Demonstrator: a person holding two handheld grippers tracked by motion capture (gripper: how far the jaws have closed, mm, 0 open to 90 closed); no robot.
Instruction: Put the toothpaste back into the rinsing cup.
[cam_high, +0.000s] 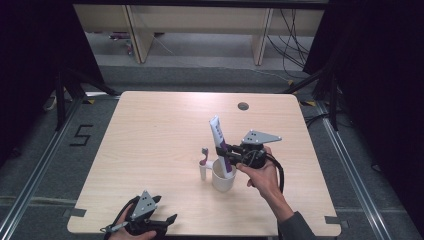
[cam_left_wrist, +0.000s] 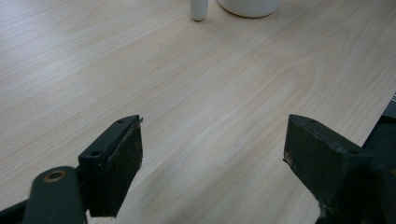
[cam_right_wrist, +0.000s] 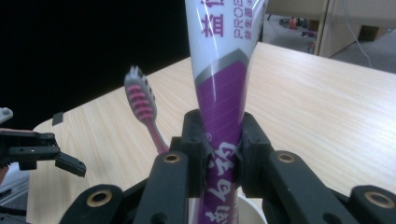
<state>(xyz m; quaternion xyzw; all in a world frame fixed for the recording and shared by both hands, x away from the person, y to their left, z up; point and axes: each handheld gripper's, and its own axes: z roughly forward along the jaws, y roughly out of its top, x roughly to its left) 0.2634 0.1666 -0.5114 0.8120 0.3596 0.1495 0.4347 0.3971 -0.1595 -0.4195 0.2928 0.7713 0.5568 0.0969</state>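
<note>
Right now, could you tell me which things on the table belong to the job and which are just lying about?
In the job:
- toothpaste tube, clamped in the right gripper
- white mug below it

Lying about:
- toothbrush beside the mug
- left gripper, open over bare table

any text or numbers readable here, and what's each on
"5": black marking on the floor left of the table.
"PROB": partly cut-off purple letters on the toothpaste tube, right gripper view.
Large purple Chinese characters run along the same tube, above and below the right gripper, whose fingers pinch it; cropped, not fully readable.
Small print under "PROB" is too blurred.
No readable text on the mug or toothbrush.
</note>
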